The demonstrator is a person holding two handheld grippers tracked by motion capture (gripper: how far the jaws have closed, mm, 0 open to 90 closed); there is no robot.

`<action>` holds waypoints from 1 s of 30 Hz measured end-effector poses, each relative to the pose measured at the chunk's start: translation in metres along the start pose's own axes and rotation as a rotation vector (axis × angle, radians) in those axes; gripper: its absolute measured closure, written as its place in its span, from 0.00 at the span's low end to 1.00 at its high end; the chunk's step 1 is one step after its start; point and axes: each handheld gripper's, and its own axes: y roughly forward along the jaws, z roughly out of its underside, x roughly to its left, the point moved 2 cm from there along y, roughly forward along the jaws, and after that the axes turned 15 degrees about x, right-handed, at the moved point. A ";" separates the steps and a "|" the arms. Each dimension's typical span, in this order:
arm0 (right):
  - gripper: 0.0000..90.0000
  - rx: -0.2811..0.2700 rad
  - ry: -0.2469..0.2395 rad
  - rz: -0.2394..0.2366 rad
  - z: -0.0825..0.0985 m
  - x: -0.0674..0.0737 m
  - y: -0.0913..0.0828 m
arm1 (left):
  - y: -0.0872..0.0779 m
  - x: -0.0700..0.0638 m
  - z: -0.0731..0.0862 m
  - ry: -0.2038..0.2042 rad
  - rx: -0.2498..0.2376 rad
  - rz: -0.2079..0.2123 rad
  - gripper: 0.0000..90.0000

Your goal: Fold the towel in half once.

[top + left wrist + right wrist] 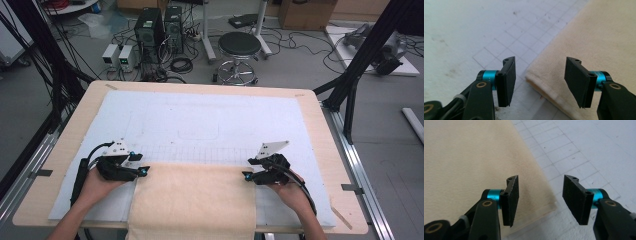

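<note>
Cream cloth [192,200] lies folded flat on the near part of the white mat [200,120], its near edge hanging over the table [65,135] edge (toward the person). Left gripper [145,171] sits at the cloth's far left corner; right gripper [246,175] sits at the far right corner. In the left gripper view the cloth [596,42] corner lies below the gap between the jaws, which stand apart with nothing pinched. In the right gripper view the cloth [469,162] corner likewise lies under the gap, jaws parted and pressing on nothing. Each hand [97,187] grasps its gripper from behind; the mat's printed grid shows beside the cloth.
</note>
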 end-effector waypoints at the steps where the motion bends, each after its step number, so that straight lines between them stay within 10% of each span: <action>1: 0.49 0.002 0.007 -0.003 0.000 -0.002 0.002 | 0.003 0.001 0.000 -0.007 0.014 0.015 0.47; 6: 0.53 0.047 0.027 -0.046 0.003 -0.010 0.011 | 0.008 0.001 0.000 -0.003 0.021 0.051 0.58; 14: 0.92 0.067 0.010 -0.178 0.000 -0.005 0.014 | 0.005 -0.004 -0.001 0.005 0.024 0.071 0.91; 20: 0.94 0.068 -0.004 -0.049 -0.023 -0.024 0.004 | 0.009 0.024 -0.028 -0.106 -0.026 -0.014 0.94; 26: 0.94 0.038 0.065 0.098 -0.074 -0.086 -0.016 | -0.007 0.061 -0.092 -0.203 -0.133 -0.161 0.94; 30: 0.94 0.010 0.105 0.146 -0.098 -0.115 -0.032 | -0.020 0.078 -0.130 -0.195 -0.147 -0.222 0.94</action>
